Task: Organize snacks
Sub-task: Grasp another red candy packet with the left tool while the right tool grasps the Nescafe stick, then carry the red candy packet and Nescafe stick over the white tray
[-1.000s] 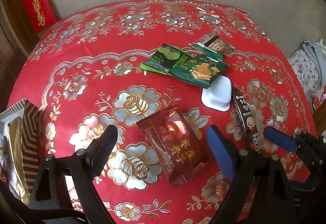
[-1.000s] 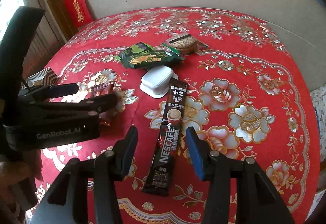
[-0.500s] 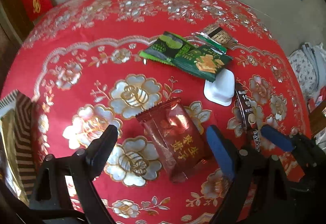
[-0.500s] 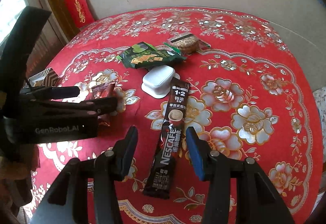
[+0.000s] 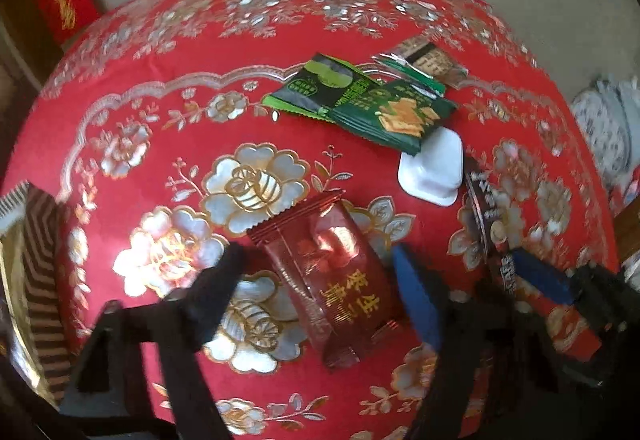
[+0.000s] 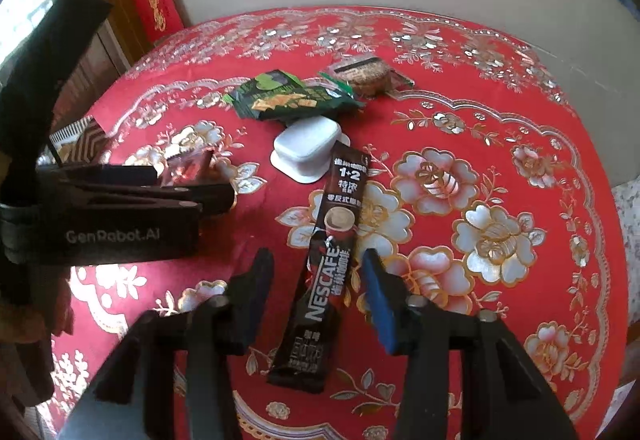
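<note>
A dark red snack packet [image 5: 332, 280] with gold characters lies flat between the fingers of my left gripper [image 5: 320, 296]. Its jaws are closing, and a small gap shows on the black finger's side. A long brown Nescafe coffee stick [image 6: 332, 268] lies between the fingers of my right gripper [image 6: 316, 292]. Those jaws are closing too, with cloth visible on both sides of the stick. The left gripper [image 6: 216, 195] appears side-on at the left of the right wrist view. The right gripper's blue finger [image 5: 540, 276] shows at the right of the left wrist view.
Green cracker packets [image 5: 360, 103] lie further back, beside a clear-wrapped biscuit [image 5: 428, 63] and a white plastic tub [image 5: 434, 169]. A brown and gold striped box [image 5: 36, 260] stands at the left edge. The round table's red floral cloth [image 5: 160, 143] ends at a beige wall.
The left gripper's fingers have drawn closer together around the red packet and its view has tipped slightly down. The right wrist view is almost the same.
</note>
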Tool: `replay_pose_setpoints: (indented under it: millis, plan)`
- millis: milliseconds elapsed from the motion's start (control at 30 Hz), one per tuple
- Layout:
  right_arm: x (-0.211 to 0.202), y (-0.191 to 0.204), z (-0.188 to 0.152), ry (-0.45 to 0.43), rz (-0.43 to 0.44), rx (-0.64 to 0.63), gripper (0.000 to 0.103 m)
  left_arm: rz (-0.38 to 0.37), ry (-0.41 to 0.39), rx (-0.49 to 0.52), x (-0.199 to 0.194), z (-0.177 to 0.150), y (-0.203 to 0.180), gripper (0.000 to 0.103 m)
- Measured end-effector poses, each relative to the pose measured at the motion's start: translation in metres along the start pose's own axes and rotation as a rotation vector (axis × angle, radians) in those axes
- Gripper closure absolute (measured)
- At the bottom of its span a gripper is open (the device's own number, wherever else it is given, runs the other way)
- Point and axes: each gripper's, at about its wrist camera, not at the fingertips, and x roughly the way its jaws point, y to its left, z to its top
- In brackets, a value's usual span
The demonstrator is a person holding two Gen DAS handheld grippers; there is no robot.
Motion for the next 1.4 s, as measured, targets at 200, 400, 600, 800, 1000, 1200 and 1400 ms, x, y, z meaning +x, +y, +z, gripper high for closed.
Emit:
replay_pose_setpoints:
  millis: [200,400,600,800,1000,1200,1400]
  plan:
    - [-0.006,-0.001,-0.006,-0.012,0.006,-0.027,0.08,-0.022,-0.029,0.036,-0.008,-0.01,0.007,0.061]
    - [-0.019,-0.003,-0.013,-0.053,0.072,0.026,0.083,-0.051,-0.052,0.003,-0.022,-0.024,0.025,0.065]
    - [-0.032,0.014,-0.014,-0.08,0.108,0.012,0.085,-0.059,-0.074,0.003,-0.037,-0.037,0.034,0.065]
    - [-0.039,0.031,-0.018,-0.095,0.148,0.012,0.085,-0.071,-0.108,-0.002,-0.058,-0.047,0.047,0.065]
    - [-0.046,0.058,-0.012,-0.117,0.175,-0.023,0.09,-0.076,-0.132,-0.019,-0.077,-0.057,0.065,0.065]
    - [-0.04,0.087,-0.007,-0.097,0.17,-0.067,0.098,-0.072,-0.147,-0.051,-0.089,-0.064,0.091,0.065]
    - [-0.016,0.093,-0.013,0.016,0.133,-0.106,0.097,-0.093,-0.138,-0.059,-0.086,-0.068,0.097,0.065]
